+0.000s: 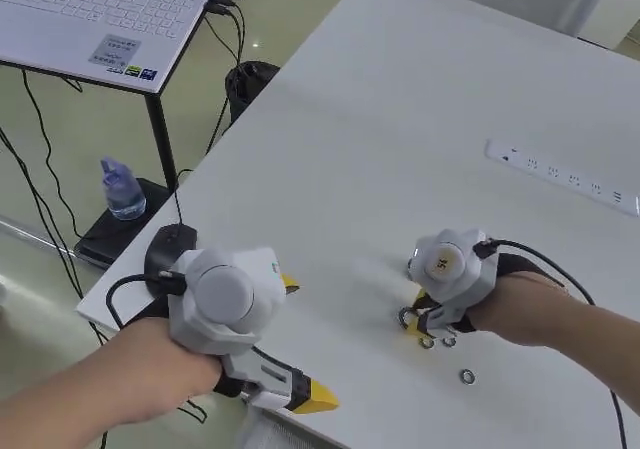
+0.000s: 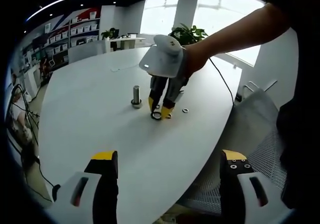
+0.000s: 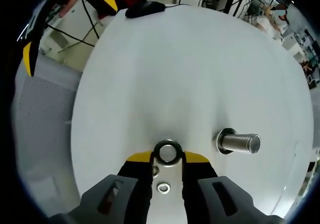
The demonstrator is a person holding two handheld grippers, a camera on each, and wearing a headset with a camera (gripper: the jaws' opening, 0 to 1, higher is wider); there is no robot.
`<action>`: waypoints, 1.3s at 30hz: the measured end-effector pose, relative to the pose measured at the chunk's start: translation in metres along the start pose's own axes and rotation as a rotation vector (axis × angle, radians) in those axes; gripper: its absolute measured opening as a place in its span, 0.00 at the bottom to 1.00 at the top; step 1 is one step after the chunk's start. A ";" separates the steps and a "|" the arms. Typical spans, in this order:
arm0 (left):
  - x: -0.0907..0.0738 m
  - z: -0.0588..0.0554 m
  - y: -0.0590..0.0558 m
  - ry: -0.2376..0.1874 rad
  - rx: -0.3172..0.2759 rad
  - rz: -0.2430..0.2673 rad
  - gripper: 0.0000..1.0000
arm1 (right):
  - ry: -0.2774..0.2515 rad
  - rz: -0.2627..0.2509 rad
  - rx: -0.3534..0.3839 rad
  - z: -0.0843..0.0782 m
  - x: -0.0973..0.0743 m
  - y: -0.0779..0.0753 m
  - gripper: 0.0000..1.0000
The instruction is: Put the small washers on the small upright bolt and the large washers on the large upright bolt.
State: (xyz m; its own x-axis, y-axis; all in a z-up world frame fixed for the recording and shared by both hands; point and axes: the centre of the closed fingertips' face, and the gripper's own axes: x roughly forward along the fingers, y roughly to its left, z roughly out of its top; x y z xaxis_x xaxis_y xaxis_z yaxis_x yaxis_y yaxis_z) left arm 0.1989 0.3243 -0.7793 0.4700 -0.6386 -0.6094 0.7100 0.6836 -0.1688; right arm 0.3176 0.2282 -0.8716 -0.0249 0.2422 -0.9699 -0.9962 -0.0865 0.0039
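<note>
Currently: right gripper [image 3: 167,159] is clamped on a large washer [image 3: 167,151], pinched at its rim between the yellow tips and held low over the white table [image 1: 400,129]. The upright bolt [image 3: 239,142] stands just beside the washer, apart from it. Two small washers [image 3: 163,187] lie flat on the table under the right gripper's jaws, and a third small washer [image 1: 467,376] lies a bit further out.

Left gripper [image 2: 170,166] has its jaws spread wide with nothing between them. It hovers near the table's edge, pointed at the right gripper.

Surface: plain white top, rounded at the end, with a white power strip [image 1: 560,174] further along it and a black mouse [image 1: 170,249] at the near corner.

Room: a side desk with a laptop [image 1: 100,19] and cables hanging from it, a water bottle [image 1: 122,189] on a low shelf below, a grey mesh chair [image 2: 250,134] at the table's edge, a potted plant [image 2: 187,34] by bright windows, and shelving along the far wall.
</note>
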 end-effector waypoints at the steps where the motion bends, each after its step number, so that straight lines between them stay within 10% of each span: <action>1: 0.000 -0.001 0.000 0.002 -0.001 -0.001 0.84 | -0.002 0.001 0.005 0.000 -0.001 0.000 0.21; 25: 0.008 0.012 -0.002 -0.004 0.023 -0.012 0.84 | -0.015 -0.017 0.101 -0.020 -0.052 -0.027 0.21; 39: 0.008 0.013 -0.004 -0.014 0.019 -0.021 0.90 | -0.054 -0.042 0.142 -0.004 -0.071 -0.051 0.22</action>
State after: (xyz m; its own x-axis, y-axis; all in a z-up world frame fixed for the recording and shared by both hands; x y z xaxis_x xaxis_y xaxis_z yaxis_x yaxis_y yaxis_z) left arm 0.2062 0.3119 -0.7733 0.4616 -0.6579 -0.5950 0.7299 0.6629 -0.1668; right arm 0.3709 0.2116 -0.8043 0.0161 0.2950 -0.9554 -0.9981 0.0608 0.0020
